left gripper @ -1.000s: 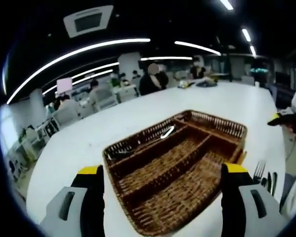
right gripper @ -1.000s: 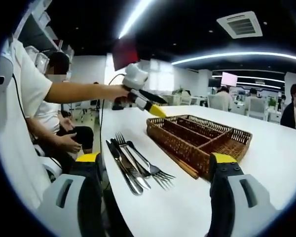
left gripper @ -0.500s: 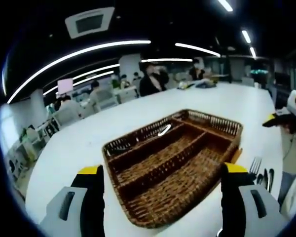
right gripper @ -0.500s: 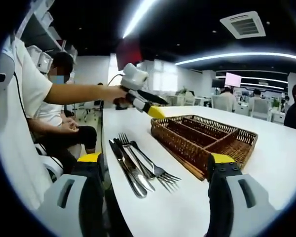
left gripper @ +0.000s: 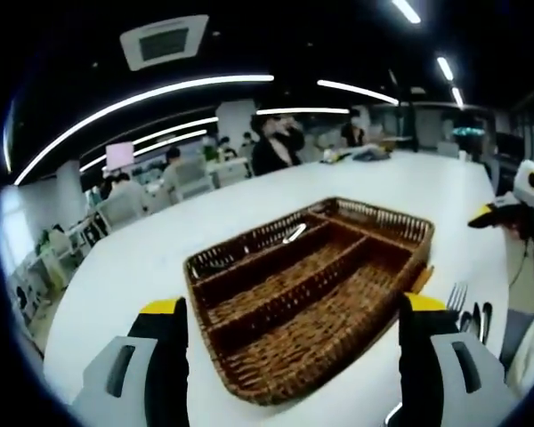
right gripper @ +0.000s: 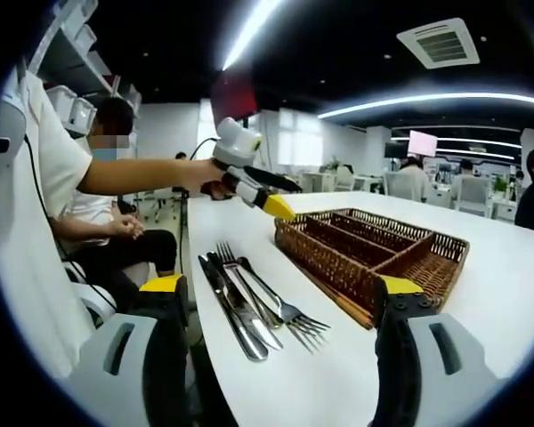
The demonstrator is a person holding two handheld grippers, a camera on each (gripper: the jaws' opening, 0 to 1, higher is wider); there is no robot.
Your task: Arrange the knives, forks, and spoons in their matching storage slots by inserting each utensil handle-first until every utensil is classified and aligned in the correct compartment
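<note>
Left gripper view looks down along its own left gripper [left gripper: 291, 351], whose yellow-tipped jaws stand spread wide with nothing between them, framing a wicker tray [left gripper: 249, 365] that sits on the white table [left gripper: 125, 267]. The tray is split by woven walls into long slots running away from the camera plus a cross slot at the far end; a pale shiny thing, perhaps one utensil, lies in the far-left slot, too small to name. At the right edge a few forks [left gripper: 458, 298] and other cutlery lie on the table beside the tray, and the right gripper [left gripper: 507, 218] hangs above them. This gripper seems held over the tray to watch or steady it rather than to pick. Right gripper view has the right gripper [right gripper: 280, 311] low at the table's near edge, jaws likewise spread and empty, aimed at the cutlery pile [right gripper: 254, 307]: knives and forks lie side by side with tines and blades toward the camera, just beside the tray [right gripper: 338, 262], so handles point away. The left gripper [right gripper: 262, 197], held out by a person's arm, hovers above the tray's near corner. A grasp on the pile looks like the coming step.
</note>
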